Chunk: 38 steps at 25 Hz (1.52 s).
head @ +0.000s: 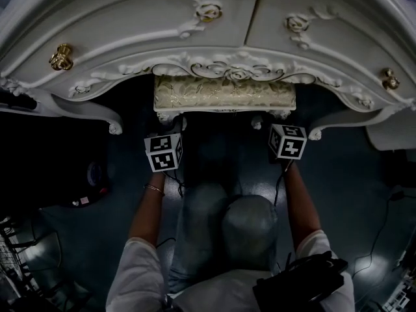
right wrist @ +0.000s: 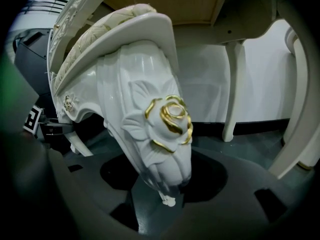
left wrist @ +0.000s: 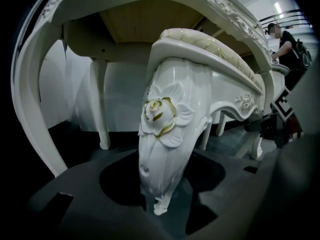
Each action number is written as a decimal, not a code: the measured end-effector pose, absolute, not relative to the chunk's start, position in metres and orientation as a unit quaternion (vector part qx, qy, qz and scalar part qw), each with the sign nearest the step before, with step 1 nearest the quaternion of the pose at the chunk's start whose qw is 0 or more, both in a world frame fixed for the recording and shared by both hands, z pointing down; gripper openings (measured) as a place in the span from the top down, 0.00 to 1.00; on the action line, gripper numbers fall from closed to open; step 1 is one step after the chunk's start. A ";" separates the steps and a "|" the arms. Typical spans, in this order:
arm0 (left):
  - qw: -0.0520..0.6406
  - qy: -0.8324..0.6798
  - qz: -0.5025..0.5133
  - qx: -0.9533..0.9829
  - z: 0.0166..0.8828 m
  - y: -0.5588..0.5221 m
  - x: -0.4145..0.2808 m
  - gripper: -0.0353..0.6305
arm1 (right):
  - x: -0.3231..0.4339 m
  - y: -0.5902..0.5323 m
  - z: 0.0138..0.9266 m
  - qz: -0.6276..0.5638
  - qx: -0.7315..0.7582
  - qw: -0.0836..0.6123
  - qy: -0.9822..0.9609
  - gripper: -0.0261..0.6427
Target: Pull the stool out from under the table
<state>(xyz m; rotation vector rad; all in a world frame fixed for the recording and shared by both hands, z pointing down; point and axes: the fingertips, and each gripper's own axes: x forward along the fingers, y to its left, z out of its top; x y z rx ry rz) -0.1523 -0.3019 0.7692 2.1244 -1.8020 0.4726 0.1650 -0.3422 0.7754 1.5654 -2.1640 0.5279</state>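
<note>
The stool (head: 224, 93), white and carved with a cream and gold padded seat, stands tucked under the ornate white table (head: 195, 18). My left gripper (head: 171, 127) is at the stool's front left leg and my right gripper (head: 275, 127) at its front right leg. In the left gripper view the rose-carved leg (left wrist: 165, 134) sits between the grey pads (left wrist: 90, 204), which close around it. The right gripper view shows the same: the other rose-carved leg (right wrist: 155, 129) is held between the pads (right wrist: 240, 194). Both leg feet rest on the dark floor.
The table's curved legs (head: 114, 125) (head: 316, 134) flank the stool, with gold knobs (head: 62, 57) (head: 390, 78) on its front. My knees (head: 227, 220) are just behind the grippers. Cables (head: 383, 226) lie on the floor at right. A person (left wrist: 289, 44) stands far off.
</note>
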 end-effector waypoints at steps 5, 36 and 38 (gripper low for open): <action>0.155 -0.626 0.170 0.745 0.770 -0.297 -0.153 0.59 | 0.164 -0.336 0.779 0.199 0.554 0.216 -0.779 0.61; 0.213 -0.596 0.245 0.735 0.781 -0.240 -0.148 0.60 | 0.171 -0.276 0.785 0.225 0.536 0.270 -0.768 0.61; 0.218 -0.590 0.253 0.735 0.784 -0.232 -0.148 0.60 | 0.171 -0.267 0.785 0.228 0.536 0.274 -0.765 0.61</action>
